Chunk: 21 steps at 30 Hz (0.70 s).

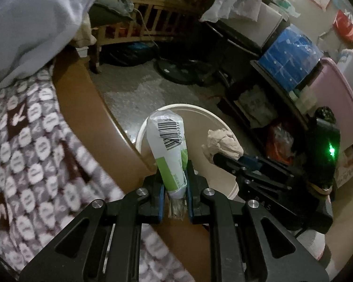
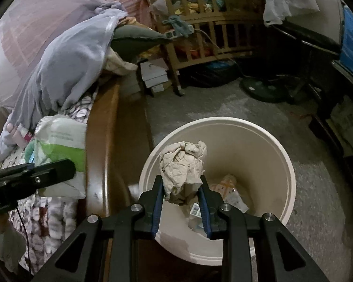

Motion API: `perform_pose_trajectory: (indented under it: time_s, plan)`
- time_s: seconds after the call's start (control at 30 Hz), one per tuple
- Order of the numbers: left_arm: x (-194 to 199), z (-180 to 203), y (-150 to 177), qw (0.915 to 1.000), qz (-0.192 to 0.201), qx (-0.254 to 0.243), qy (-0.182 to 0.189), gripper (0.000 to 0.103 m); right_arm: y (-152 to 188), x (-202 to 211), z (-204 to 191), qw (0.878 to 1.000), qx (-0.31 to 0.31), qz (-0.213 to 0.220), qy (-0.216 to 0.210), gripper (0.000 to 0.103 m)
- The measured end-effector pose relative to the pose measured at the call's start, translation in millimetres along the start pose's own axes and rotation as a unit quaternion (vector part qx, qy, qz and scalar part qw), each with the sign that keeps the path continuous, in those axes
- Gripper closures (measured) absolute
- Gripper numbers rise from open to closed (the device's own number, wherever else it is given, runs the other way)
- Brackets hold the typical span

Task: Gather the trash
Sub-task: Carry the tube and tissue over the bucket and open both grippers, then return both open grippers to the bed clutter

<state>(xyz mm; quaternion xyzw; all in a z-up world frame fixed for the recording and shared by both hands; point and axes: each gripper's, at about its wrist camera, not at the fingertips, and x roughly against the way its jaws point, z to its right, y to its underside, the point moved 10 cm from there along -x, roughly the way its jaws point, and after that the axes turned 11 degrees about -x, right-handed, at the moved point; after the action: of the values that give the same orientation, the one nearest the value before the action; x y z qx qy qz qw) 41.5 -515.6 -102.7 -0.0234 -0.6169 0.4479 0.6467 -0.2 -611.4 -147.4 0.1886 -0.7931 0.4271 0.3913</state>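
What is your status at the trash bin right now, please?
Left claw shut on plastic wrapper. Right claw shut on crumpled paper, over bin. Nothing blocking.

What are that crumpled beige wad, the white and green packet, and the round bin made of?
The wad looks like paper or tissue: matte, with sharp creases. The packet looks like thin plastic film: slightly glossy, printed with a barcode, its end scrunched. The bin seems to be smooth cream plastic with a moulded rim, though the dim light leaves that open.

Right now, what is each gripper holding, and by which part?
The left gripper pinches a white-and-green plastic wrapper near its lower end. The right gripper clamps a crumpled paper wad at its lower part.
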Motion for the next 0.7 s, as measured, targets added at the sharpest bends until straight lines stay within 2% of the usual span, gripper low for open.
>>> perform_pose_trajectory:
  time_s: [0.23,0.4,0.47,0.53,0.57,0.6,0.7]
  plan:
    - [-18,6,-4,0.9999,-0.009,-0.008,0.010,0.091,-2,-4,5,1.000,-0.005,0.000,0.008,0.076]
    - [-24,11,-8,0.9996,0.000,-0.012,0.024,0.090,-3,-6,14,1.000,-0.013,0.001,0.021,0.076]
    - [-23,10,-7,0.9995,0.003,-0.012,0.030,0.083,-4,-7,19,0.999,-0.017,0.001,0.030,0.074]
    - [-23,9,-7,0.9994,0.005,-0.010,0.032,0.057,-6,-8,24,0.999,-0.022,0.006,0.041,0.054]
    - [-22,8,-6,0.9994,0.007,-0.006,0.034,0.051,-7,-7,27,0.999,-0.027,0.010,0.044,0.049]
    - [-21,7,-7,0.9994,0.009,-0.003,0.034,0.049,-8,-6,28,0.998,-0.031,0.013,0.045,0.042]
    - [-14,1,-4,0.9994,0.009,0.006,0.033,0.049,-9,-4,29,0.998,-0.036,0.016,0.044,0.041]
